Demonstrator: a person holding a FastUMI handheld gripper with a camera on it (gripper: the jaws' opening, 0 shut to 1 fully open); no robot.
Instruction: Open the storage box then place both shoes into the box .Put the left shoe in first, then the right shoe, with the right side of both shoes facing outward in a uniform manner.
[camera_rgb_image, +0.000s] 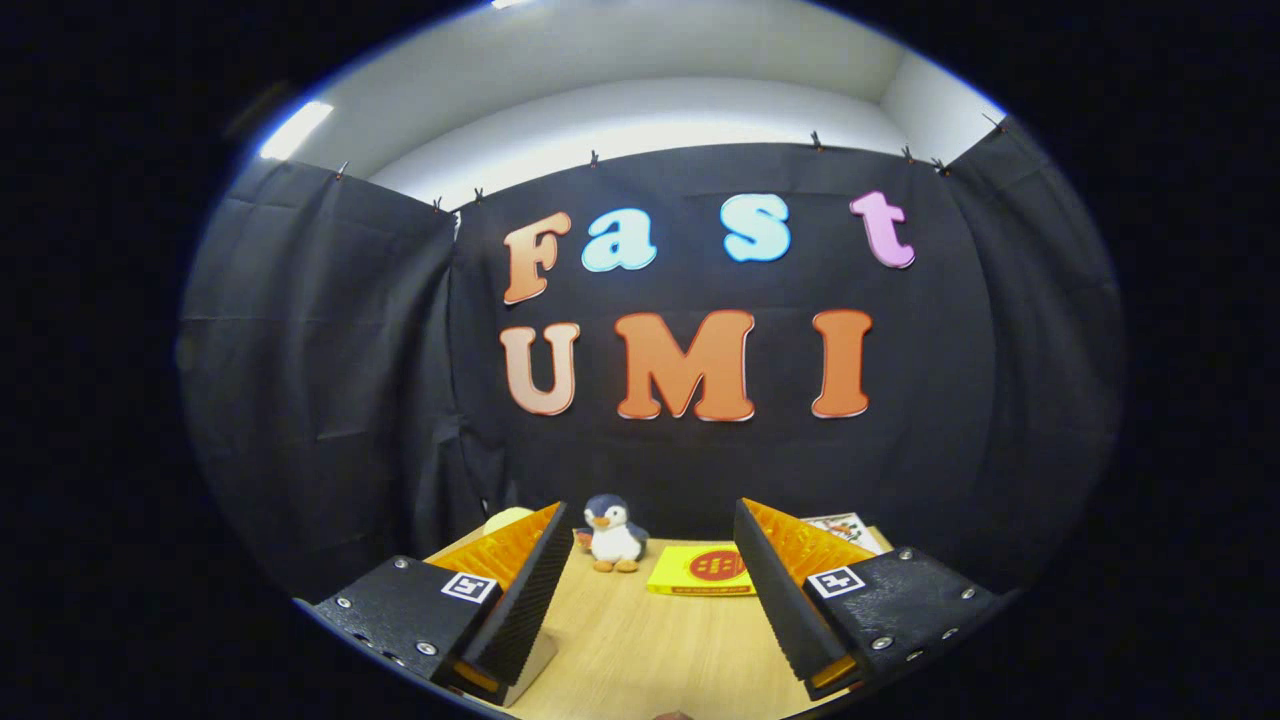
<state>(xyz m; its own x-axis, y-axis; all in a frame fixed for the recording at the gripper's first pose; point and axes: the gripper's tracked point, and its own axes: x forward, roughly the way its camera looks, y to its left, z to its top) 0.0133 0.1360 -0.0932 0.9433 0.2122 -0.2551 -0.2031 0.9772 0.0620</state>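
Observation:
My gripper (650, 560) is held level above a wooden table (640, 640), looking toward the booth's back wall. Its two fingers stand wide apart, open, with nothing between them. Under the left finger a pale box-like corner (530, 665) peeks out; I cannot tell what it belongs to.
Beyond the fingers, near the table's far edge, stands a small plush penguin (612, 535). A flat yellow box with a red round mark (703, 570) lies to its right. A pale rounded object (505, 520) shows behind the left finger, and a printed sheet (845, 528) behind the right finger.

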